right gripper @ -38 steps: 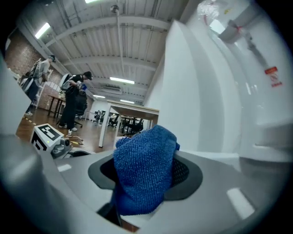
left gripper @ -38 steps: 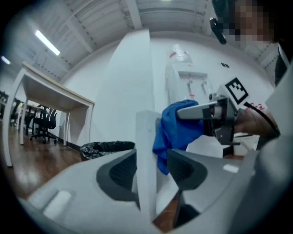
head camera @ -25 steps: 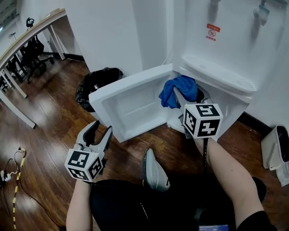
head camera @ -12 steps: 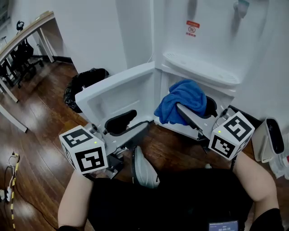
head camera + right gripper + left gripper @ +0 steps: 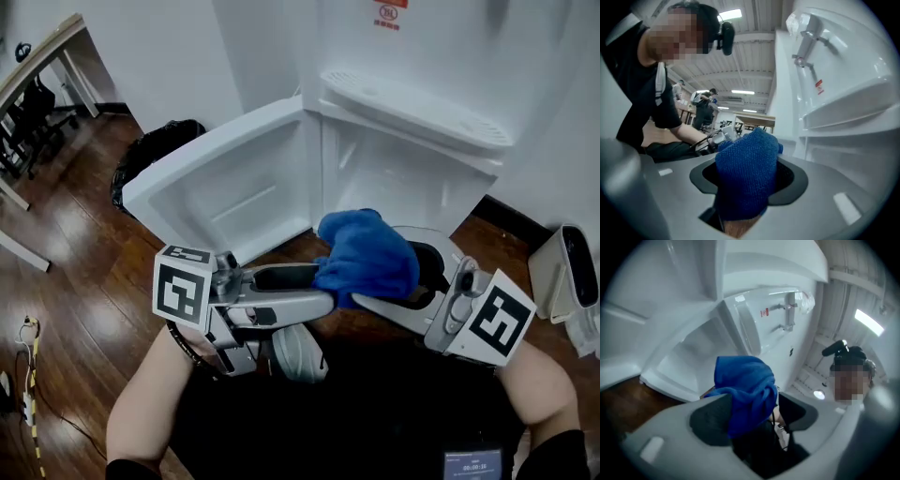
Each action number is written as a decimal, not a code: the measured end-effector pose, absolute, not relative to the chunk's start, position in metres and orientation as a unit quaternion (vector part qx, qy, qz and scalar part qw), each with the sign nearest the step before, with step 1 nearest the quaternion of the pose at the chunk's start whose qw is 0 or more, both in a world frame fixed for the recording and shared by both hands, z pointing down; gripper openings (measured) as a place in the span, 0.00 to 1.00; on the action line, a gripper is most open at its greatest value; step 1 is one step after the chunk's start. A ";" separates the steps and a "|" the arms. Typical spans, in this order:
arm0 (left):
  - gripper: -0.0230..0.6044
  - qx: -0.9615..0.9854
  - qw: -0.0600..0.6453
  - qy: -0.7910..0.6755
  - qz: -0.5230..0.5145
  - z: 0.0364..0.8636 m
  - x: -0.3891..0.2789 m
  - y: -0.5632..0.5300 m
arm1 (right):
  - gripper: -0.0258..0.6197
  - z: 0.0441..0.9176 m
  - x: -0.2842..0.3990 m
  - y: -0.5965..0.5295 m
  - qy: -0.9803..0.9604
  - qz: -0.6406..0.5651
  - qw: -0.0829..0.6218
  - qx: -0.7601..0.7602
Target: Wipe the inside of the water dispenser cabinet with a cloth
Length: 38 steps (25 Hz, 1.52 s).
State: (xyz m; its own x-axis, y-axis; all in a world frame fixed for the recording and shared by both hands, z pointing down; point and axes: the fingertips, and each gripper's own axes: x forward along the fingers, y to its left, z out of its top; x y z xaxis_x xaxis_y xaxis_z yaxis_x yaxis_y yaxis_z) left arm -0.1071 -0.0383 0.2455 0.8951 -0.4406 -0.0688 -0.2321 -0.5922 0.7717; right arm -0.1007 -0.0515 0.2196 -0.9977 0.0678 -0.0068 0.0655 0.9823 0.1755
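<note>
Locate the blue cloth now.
Head view, centre: blue cloth is clamped in the right hand-held gripper, outside the open cabinet, between the opening jaws of the left hand-held gripper.

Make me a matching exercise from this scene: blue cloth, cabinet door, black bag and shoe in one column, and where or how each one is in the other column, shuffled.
Things:
1. blue cloth
2. cabinet door
3. black bag
4. shoe

Place or state:
A. swung open to the left
B. on the wood floor, right by the person's lap
C. on the floor behind the open door
D. clamped in the right hand-held gripper, in front of the cabinet

Pairs: 1-D, 2-A, 3-C, 4-B
</note>
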 end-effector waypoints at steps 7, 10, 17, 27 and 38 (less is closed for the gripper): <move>0.54 0.907 0.391 -0.141 -0.073 0.252 -0.076 -0.013 | 0.42 0.262 -0.106 0.020 0.946 0.297 -0.069 0.111; 0.54 0.916 0.376 -0.130 -0.057 0.253 -0.066 -0.004 | 0.43 0.264 -0.109 0.030 0.931 0.339 -0.071 0.114; 0.43 0.928 0.335 -0.162 -0.019 0.268 -0.050 -0.006 | 0.48 0.282 -0.106 0.033 0.911 0.379 -0.103 0.124; 0.37 0.917 0.173 -0.356 -0.051 0.217 -0.100 -0.047 | 0.47 0.234 -0.089 -0.021 0.935 0.349 -0.060 0.029; 0.37 0.813 0.044 -0.580 -0.020 0.182 -0.178 -0.103 | 0.34 0.199 -0.059 -0.108 0.980 0.161 0.016 -0.119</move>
State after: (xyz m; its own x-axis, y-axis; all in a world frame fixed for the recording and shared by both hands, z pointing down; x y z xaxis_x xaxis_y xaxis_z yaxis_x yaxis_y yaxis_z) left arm -0.1779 -0.1027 0.1824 0.3273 -0.9447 0.0180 -0.9411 -0.3243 0.0956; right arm -0.0590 -0.1075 0.1992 -0.9710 -0.2289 -0.0694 -0.2391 0.9199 0.3109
